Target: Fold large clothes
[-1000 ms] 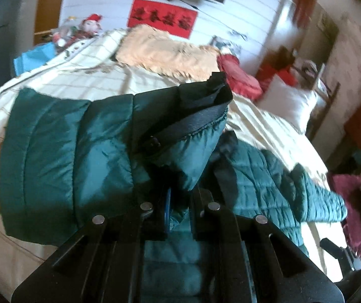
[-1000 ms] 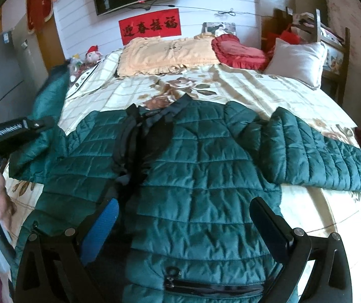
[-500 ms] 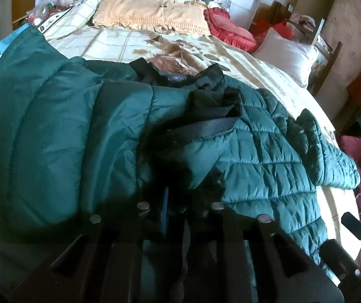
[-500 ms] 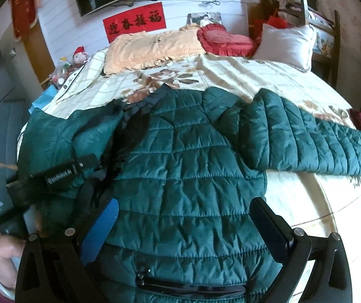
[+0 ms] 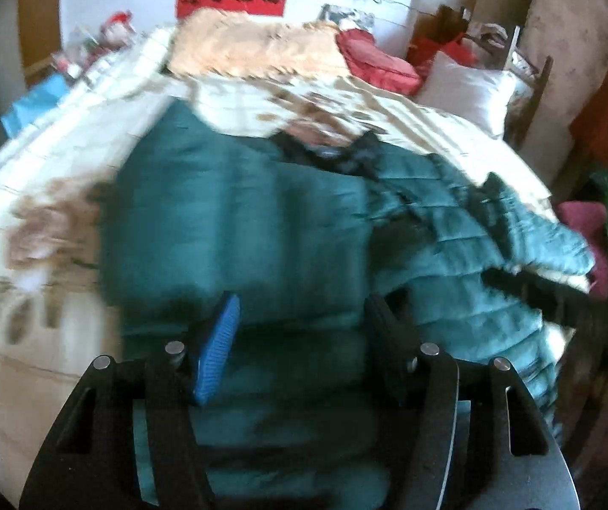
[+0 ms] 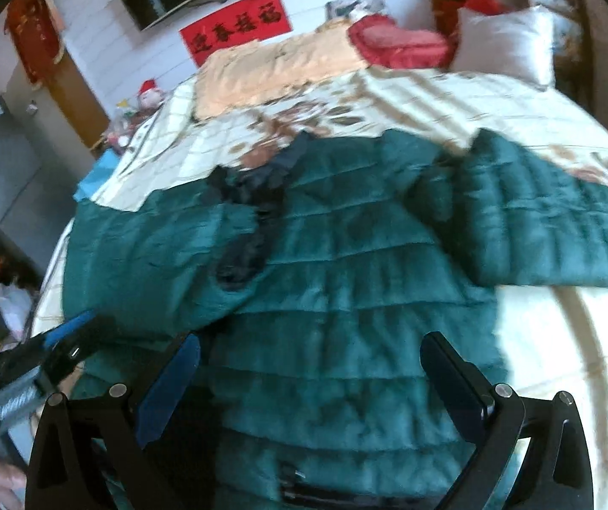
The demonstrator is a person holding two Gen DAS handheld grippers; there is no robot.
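A dark green quilted jacket [image 6: 346, 297] lies spread on the bed, collar toward the pillows. Its left sleeve is folded in over the body [image 5: 236, 229]. Its right sleeve [image 6: 558, 229] stretches out to the right across the bedspread. My left gripper [image 5: 304, 331] is open and empty just above the folded sleeve. My right gripper [image 6: 308, 365] is open and empty over the jacket's lower body. The left gripper also shows at the left edge of the right wrist view [image 6: 53, 348]. Both views are motion-blurred.
The cream floral bedspread [image 6: 516, 102] covers the bed. A peach blanket [image 6: 270, 72], a red cushion [image 6: 397, 42] and a white pillow [image 6: 503, 42] lie at the head. Clutter and a blue item [image 5: 36, 102] sit to the left of the bed.
My left gripper carried the left sleeve across onto the jacket body, then opened and let it go. The right gripper stayed open and shifted slightly.
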